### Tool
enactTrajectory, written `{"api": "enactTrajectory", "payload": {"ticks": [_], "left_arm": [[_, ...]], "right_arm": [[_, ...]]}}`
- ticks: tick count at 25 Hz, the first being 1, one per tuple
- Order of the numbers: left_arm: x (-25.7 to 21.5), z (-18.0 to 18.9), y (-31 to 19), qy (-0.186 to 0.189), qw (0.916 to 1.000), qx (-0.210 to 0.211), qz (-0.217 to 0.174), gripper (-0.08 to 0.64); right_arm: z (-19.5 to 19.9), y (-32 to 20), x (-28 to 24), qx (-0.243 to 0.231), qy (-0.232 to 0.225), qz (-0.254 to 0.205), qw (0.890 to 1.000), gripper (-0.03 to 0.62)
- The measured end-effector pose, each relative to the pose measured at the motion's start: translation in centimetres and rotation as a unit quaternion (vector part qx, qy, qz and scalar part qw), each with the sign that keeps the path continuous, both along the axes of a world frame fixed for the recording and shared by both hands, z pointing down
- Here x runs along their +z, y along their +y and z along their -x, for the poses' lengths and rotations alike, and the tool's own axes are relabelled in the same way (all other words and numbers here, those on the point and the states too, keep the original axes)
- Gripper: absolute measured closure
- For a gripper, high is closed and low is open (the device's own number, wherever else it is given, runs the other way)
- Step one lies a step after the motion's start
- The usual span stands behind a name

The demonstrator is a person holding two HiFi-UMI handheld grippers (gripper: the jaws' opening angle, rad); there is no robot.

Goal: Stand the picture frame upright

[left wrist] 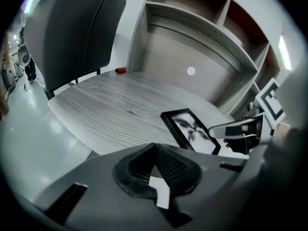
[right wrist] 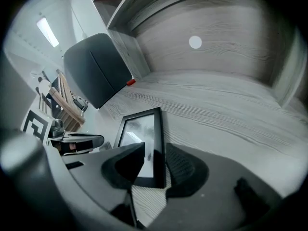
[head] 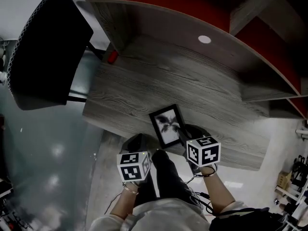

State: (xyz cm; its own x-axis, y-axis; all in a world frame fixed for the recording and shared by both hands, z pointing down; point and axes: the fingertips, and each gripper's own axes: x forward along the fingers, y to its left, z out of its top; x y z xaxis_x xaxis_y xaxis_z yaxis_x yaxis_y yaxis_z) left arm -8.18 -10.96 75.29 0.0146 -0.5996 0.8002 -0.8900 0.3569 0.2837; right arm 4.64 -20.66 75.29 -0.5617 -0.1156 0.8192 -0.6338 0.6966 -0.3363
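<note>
Near the front edge of the surface [head: 144,81] the picture frame [head: 167,125] seems to lie flat with its picture facing up. I judge that the task is only at its beginning, because nothing is lifted yet. The right tool [right wrist: 155,154] is wide. The near right corner of the frame sits between its 2 jaws, but the pads do not seem to press on it. What is left is to close on that edge, tip the frame up and set it on its foot. The left tool [left wrist: 155,147] is narrow: its 2 pads meet at the tips with nothing between them. It hangs in front of the surface's edge, to the left of the frame.

The back of the frame is hidden, so I cannot tell whether it has a stand or how it would fold out. In the head view the marker cubes cover the jaws of both tools. At the far corner of the surface, 1 small red thing [head: 112,57] is too small to name.
</note>
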Motion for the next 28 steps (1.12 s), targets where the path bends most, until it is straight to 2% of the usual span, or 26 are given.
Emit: {"api": "enactTrajectory", "payload": {"ticks": [10, 17, 21, 28], "left_arm": [[0.3, 0.3, -0.3, 0.007, 0.9998, -0.016, -0.003, 0.548], [0.7, 0.3, -0.6, 0.011, 0.9999, -0.011, 0.0, 0.548], [0.6, 0.2, -1.0, 0.01, 0.9999, -0.002, 0.0, 0.548], [0.3, 0.4, -1.6, 0.017, 0.9998, 0.005, 0.0, 0.548]], "right_arm": [[0.2, 0.2, 1.3, -0.037, 0.029, 0.015, 0.999, 0.457], [0.5, 0.3, 1.5, -0.059, 0.022, 0.058, 0.996, 0.476], [0.3, 0.2, 1.5, -0.052, 0.015, 0.071, 0.996, 0.489], [0.2, 0.0, 1.5, -0.046, 0.014, 0.064, 0.997, 0.506]]}}
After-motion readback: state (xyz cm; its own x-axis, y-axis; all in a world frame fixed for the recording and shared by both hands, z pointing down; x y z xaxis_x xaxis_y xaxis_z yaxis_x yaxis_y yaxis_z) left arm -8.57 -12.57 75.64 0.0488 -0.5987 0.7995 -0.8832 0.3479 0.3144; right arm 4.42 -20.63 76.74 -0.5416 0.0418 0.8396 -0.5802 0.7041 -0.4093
